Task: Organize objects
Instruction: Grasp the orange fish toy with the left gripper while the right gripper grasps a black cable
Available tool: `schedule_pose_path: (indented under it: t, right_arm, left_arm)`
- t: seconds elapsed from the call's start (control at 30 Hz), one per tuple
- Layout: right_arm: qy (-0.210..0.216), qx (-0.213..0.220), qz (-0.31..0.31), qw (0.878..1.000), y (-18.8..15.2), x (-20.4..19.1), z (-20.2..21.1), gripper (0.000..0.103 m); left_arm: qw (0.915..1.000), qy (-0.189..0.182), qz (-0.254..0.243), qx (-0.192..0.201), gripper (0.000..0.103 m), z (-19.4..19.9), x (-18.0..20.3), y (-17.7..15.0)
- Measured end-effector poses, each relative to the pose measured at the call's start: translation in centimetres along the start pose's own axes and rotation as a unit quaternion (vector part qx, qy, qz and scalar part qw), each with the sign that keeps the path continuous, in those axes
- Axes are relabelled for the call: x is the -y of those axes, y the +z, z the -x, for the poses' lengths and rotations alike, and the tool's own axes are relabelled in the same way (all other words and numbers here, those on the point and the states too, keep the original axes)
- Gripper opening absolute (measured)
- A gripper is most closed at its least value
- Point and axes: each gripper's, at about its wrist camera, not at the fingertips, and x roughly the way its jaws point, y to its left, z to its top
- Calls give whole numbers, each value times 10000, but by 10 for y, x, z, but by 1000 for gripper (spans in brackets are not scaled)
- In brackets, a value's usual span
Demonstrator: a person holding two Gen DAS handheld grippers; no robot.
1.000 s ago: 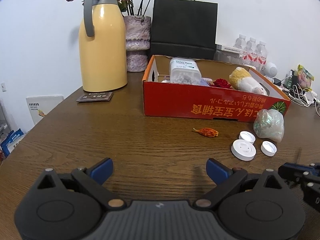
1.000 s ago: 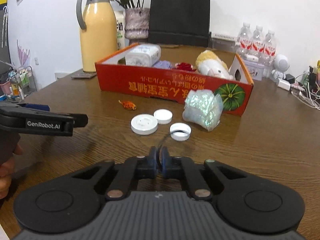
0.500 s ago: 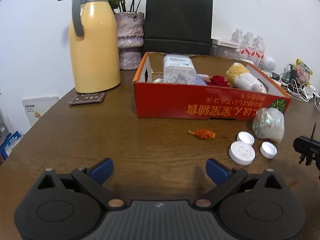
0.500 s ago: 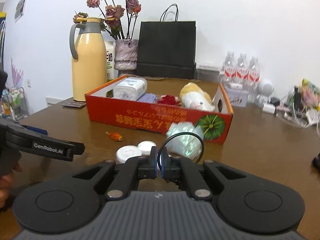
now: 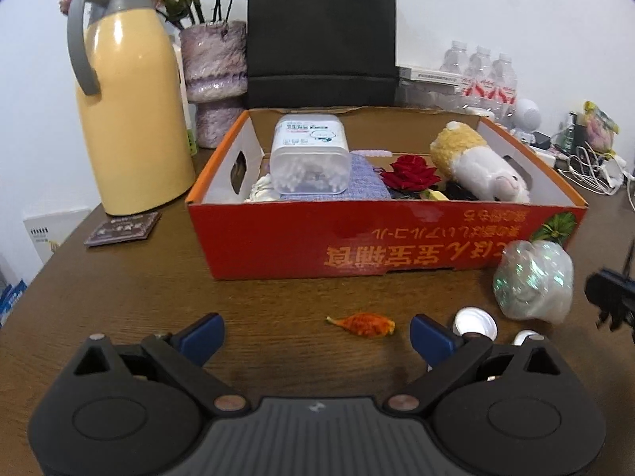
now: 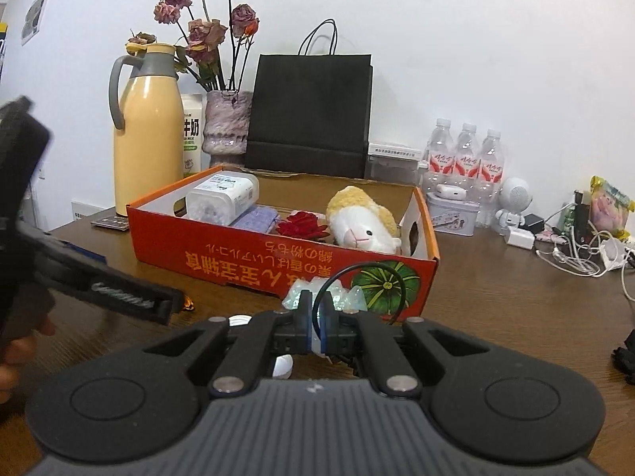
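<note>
My left gripper (image 5: 317, 331) hangs open low over the wooden table, with a small orange wrapped piece (image 5: 363, 324) lying just ahead between its blue fingertips. My right gripper (image 6: 316, 309) is shut on a thin black loop (image 6: 359, 265) that stands up from its pads, held above the table in front of the red cardboard box (image 6: 238, 254). The box (image 5: 357, 238) holds a clear cotton-swab tub (image 5: 309, 158), a red rose (image 5: 410, 172) and a plush toy (image 5: 476, 162). Beside the box lie an iridescent bag (image 5: 533, 281) and white caps (image 5: 474, 321).
A yellow thermos (image 5: 135, 119), a vase of dried flowers (image 6: 226, 123) and a black paper bag (image 5: 321, 39) stand behind the box. Water bottles (image 6: 462, 158) and tangled cables (image 6: 575, 254) fill the back right. A dark card (image 5: 123, 230) lies by the thermos.
My left gripper has moved forward to the orange piece and the box. My right gripper has lifted the black loop off the table and tilted up toward the box.
</note>
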Motion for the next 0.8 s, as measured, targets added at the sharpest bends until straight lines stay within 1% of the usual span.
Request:
schedule_pose_path:
  t: [0.1,0.17,0.2,0.3,0.33,0.37,0.4,0.43,0.47,0.57,0.7,0.73,0.8]
  right_arm:
    - [59,24,19,10000,0,-1,-1,4]
    - [78,28,33,10000,1,-2,-2,4]
    - [91,43,40,9999,1,-2,-2,4]
    - [112,86,57,9999,1,-3,-1,4]
    - [113,95,59,9999,1,-3,-1,4]
    - [114,106,62,9999,1,-4,-1,4]
    - [109,115,68,9999,1,-4,-1,4]
    - [99,130,72,9998,1,-4,-1,4]
    - [88,147,78,9998,1,-5,0,4]
    - [79,176,73,9998,1,-4,0,4]
    - [66,222,10,9997,1,-2,2,4]
    - [64,234,-8,9997,1,-1,2,4]
    - [61,258,-25,9996,1,-1,3,4]
  left_arm:
    - [9997,-110,146,-155,94,-9,-1,1]
    - [9992,-156,240,-263,86,-13,-2,1]
    - [9993,-161,261,-235,84,-12,-2,1]
    - [9993,-208,242,-169,69,-11,-1,0]
    - [9994,-235,194,-138,56,-9,1,-1]
    - [9995,-280,120,-106,40,-8,3,-2]
    - [9994,-321,44,-89,33,-6,6,-3]
    - [9993,-375,-8,-71,17,-5,7,-4]
    - [9990,-435,-23,-63,7,-4,8,-4]
    - [9983,-576,-13,-9,4,-2,8,-5]
    - [9983,-569,61,107,4,3,4,-6]
    - [9985,-536,101,109,7,3,3,-6]
    - [9989,-412,215,94,17,4,-2,-7]
